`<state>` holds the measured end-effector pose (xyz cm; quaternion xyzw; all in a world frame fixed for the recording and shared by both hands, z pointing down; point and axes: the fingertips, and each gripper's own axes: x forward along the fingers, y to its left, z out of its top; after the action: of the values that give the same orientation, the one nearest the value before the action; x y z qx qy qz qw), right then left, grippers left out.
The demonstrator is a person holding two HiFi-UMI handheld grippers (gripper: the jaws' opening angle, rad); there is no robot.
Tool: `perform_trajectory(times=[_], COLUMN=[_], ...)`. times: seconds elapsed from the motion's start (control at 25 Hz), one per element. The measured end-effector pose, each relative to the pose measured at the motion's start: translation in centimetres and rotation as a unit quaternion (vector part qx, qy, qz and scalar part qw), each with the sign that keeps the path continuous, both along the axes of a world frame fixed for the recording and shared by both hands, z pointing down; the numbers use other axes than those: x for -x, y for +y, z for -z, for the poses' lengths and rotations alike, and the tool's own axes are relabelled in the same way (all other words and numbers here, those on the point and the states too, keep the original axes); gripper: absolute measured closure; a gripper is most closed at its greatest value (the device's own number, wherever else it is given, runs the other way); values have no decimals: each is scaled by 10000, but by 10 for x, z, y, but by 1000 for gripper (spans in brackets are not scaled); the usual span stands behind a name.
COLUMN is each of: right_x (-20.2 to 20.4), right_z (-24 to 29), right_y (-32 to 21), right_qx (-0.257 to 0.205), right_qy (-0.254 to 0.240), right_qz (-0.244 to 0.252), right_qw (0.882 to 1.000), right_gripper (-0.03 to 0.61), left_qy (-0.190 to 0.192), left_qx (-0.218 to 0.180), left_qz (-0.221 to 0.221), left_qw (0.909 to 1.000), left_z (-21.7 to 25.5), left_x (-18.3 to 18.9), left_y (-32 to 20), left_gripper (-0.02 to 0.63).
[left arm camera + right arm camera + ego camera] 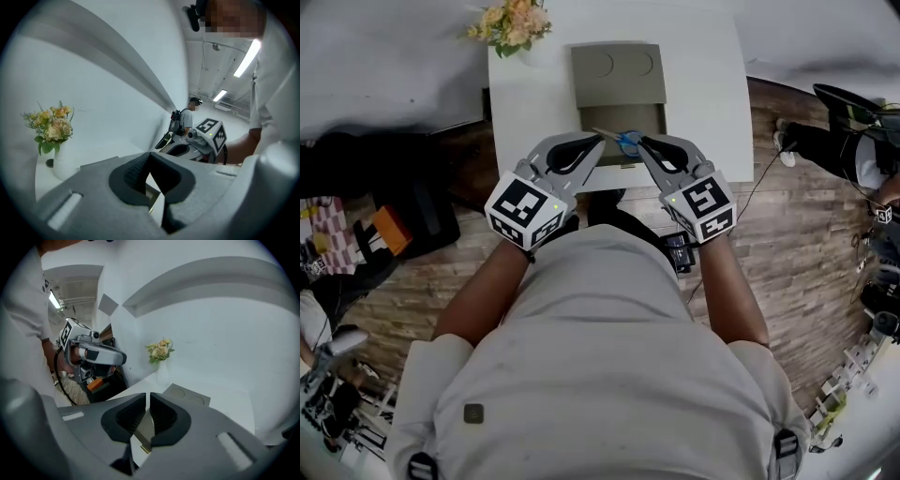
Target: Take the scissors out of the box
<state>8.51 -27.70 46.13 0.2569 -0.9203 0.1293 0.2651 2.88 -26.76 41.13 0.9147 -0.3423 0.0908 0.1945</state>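
Scissors setting: white tabletop, seen whole only from your head view.
Box: grey, lid back; blue-handled scissors lie inside near its front, visible only from above.
Your forearms: stretched forward, converging on the box.
Left claw: tips pressed together, empty, just beside the scissors.
Right claw: pads slightly apart, gripping nothing, box showing between them.
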Motion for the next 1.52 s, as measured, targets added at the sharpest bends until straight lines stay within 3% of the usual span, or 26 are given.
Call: perform_trajectory(times=[0.28, 0.68, 1.04, 1.52], right_x=[-9, -14, -18, -19], right_z=[-79, -158, -216, -262], right_y=[-4, -6, -3, -1], right_qx=[338, 675, 1007, 1353], right_qy=[965, 1834, 2463, 2943], right_qz=[784, 1457, 1705, 1984], right_qw=[9917, 9698, 9487, 9251], right_gripper=[503, 480, 471, 449], left_qy=[66, -34, -156, -144], left_qx=[290, 492, 793, 1064], left_qz=[226, 493, 556, 714], left_qw=[9993, 9976, 9952, 9916], left_z=[-23, -59, -97, -125], left_x=[-12, -9, -8, 2], left_y=[-7, -15, -17, -21], left_gripper=[609, 609, 609, 609])
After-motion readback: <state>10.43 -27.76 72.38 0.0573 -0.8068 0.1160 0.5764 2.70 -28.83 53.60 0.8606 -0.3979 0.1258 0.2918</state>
